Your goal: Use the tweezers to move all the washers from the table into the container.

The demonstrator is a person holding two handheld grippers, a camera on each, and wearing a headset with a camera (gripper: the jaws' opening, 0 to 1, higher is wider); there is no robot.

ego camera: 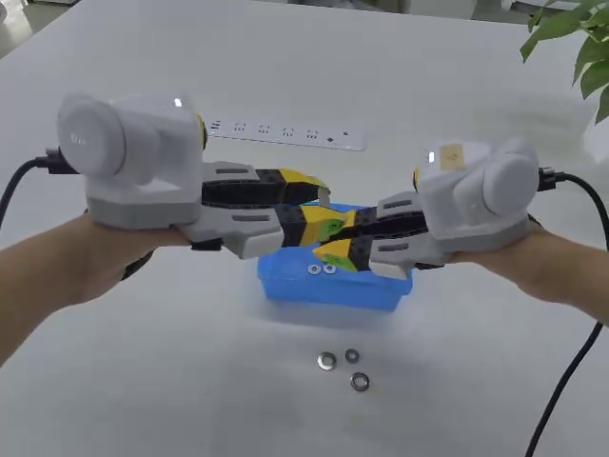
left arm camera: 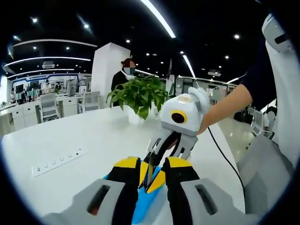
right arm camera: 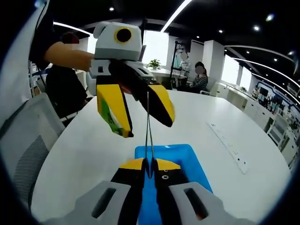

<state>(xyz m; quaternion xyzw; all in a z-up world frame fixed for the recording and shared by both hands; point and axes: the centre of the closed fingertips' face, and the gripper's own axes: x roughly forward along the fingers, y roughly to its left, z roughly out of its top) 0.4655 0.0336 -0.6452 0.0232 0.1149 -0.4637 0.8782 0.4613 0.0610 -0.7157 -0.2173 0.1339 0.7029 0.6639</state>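
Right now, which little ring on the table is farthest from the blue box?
The washer lowest in the head view, set apart below the rest. The other two washers lie side by side, closer to the blue container.

Bright, even light falls from ceiling light strips [left arm camera: 159, 18]; shadows on the white tabletop [ego camera: 143, 381] are soft. Both gripper views bend at the edges.

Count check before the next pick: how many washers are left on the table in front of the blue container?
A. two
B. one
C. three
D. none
C: the head view shows three washers lying loose on the table just in front of the blue container, and two more are already inside it.
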